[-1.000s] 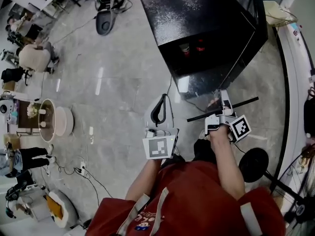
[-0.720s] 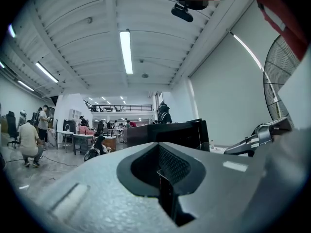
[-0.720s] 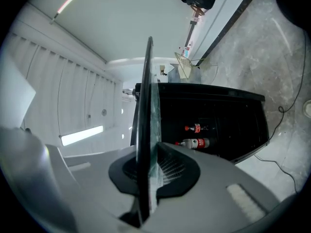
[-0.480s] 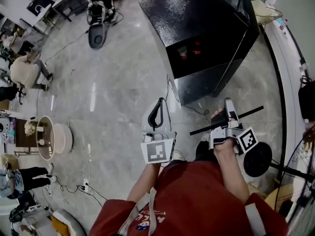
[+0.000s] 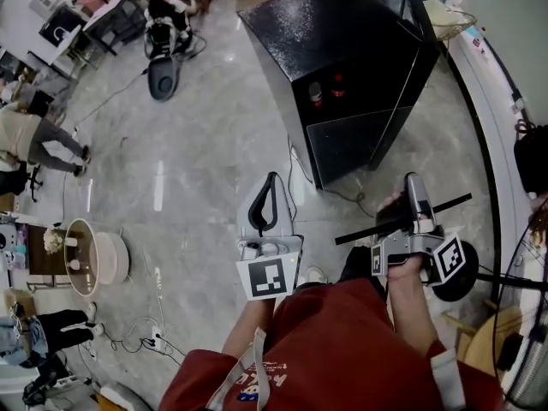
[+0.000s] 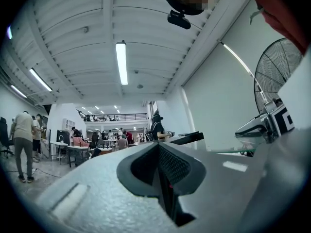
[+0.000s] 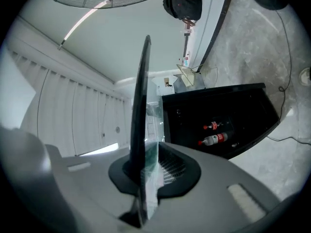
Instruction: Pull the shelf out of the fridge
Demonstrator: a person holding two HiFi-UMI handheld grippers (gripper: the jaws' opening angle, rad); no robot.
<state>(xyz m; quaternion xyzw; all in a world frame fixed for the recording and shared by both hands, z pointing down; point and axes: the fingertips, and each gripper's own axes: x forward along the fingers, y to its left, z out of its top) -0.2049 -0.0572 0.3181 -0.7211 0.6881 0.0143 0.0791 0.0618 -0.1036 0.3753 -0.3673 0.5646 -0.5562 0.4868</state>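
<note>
The black mini fridge stands with its front open, and two bottles show inside. The shelf, a glass pane with a black edge strip, is outside the fridge and hangs in the air well short of it. My right gripper is shut on it. In the right gripper view the shelf runs edge-on between the pads, with the fridge and its bottles beyond. My left gripper is shut on nothing, held beside the right one. In its own view it points up towards the ceiling.
A cable lies on the floor by the fridge's near corner. A standing fan's round base sits at the person's right, its cage visible in the left gripper view. Desks, chairs and people fill the far left. A round tub stands left.
The fridge has drawn further away as the person backed off. The right gripper has carried the shelf clear of the fridge front, down and to the right. The left gripper kept alongside.
</note>
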